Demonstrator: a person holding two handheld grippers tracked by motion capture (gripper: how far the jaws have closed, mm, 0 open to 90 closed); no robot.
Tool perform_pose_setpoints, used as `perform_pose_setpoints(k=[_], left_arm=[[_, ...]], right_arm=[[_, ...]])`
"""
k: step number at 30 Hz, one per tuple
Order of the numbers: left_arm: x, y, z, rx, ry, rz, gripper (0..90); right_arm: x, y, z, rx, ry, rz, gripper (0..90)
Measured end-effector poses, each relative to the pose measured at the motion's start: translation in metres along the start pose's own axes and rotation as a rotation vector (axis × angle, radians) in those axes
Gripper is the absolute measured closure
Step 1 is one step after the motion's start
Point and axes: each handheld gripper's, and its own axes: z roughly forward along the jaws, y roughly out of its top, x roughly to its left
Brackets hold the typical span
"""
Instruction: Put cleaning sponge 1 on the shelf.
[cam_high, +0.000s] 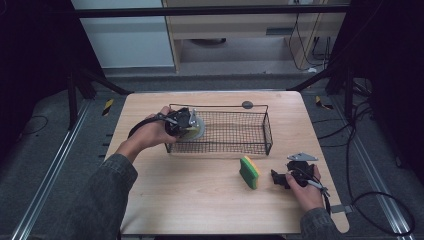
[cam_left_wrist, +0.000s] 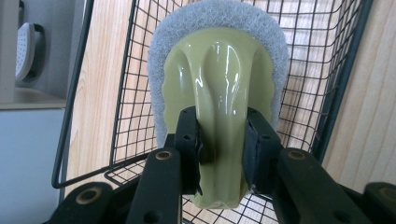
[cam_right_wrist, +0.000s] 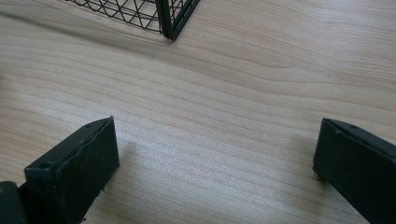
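While the left gripper (cam_left_wrist: 219, 154) has its jaws closed on the ridged grip of a pale green glossy plastic-handled scrubber with a grey fibre pad (cam_left_wrist: 217, 84), that scrubber hangs over the left end of the black wire basket (cam_high: 267, 131). Judged light, with a stiff, slippery handle and a soft pad; the narrow grip is the sound hold. Right gripper (cam_right_wrist: 215, 154) rests wide open, holding nothing. No legible markings
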Motion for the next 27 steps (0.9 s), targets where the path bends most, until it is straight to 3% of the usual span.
perform_pose_setpoints(k=[17,27], left_arm=[[0.000,0.000,0.020,0.038,-0.064,-0.028,69.9],[-0.001,0.006,0.026,0.037,-0.087,-0.037,69.6]], right_arm=[[0.000,0.000,0.001,-0.003,-0.002,-0.002,0.4],[0.000,0.000,0.001,-0.001,-0.003,-0.003,0.4]])
